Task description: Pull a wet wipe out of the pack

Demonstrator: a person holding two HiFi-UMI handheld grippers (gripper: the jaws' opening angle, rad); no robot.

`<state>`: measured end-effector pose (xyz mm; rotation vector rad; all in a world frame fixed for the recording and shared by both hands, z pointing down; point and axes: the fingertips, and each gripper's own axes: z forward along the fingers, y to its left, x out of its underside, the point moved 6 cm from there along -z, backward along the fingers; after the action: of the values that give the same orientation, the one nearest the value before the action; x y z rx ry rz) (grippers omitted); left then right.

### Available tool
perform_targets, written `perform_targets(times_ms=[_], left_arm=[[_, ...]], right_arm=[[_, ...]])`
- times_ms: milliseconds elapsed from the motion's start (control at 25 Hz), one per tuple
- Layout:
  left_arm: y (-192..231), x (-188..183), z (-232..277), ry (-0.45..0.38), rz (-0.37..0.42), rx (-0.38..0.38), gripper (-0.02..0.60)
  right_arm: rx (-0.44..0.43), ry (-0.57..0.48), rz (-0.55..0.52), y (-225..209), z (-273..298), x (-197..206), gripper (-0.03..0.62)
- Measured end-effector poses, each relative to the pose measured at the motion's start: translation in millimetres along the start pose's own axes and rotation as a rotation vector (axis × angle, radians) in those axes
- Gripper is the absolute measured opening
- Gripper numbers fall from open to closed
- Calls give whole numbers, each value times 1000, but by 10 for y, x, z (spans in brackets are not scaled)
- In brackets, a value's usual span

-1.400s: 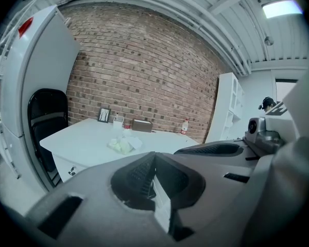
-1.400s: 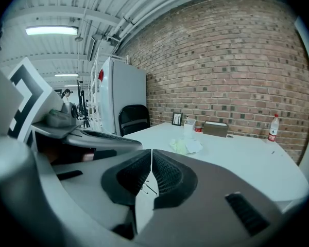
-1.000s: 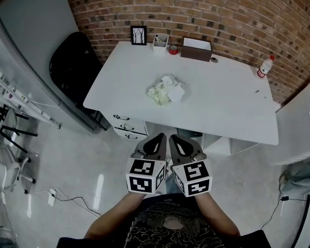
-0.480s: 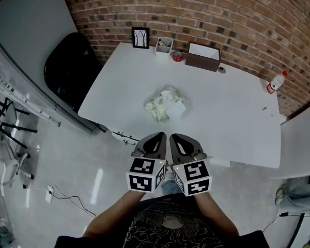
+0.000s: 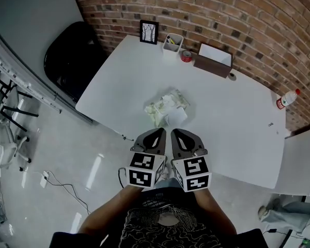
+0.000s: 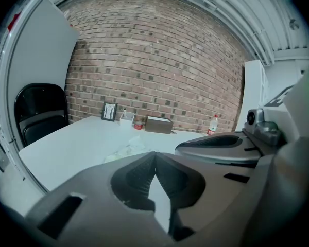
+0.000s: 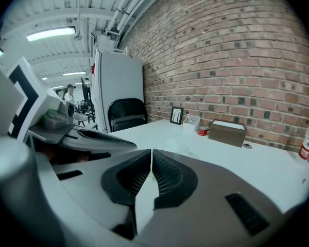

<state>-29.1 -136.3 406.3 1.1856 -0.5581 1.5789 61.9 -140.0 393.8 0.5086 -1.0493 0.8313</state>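
The left gripper [image 5: 157, 134] and right gripper [image 5: 176, 134] hang side by side at the near edge of the white table [image 5: 232, 118], each with its jaws closed on nothing. Just beyond them on the table lies what seems to be the wet wipe pack [image 5: 165, 106], a pale crumpled heap. A brown box [image 5: 213, 59] stands by the brick wall.

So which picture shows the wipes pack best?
The head view. It looks down on the whole wipes pack, lying in the middle of the table. The left gripper view shows it only as a low, pale sliver far off. In the right gripper view I cannot make it out.
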Motion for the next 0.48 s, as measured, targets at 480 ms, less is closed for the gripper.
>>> perform_targets(times_ms=[480], left_arm=[[51,-6,426,12,-35,-71,11]], right_arm=[[-60,47,-9,-347,403,82,20]])
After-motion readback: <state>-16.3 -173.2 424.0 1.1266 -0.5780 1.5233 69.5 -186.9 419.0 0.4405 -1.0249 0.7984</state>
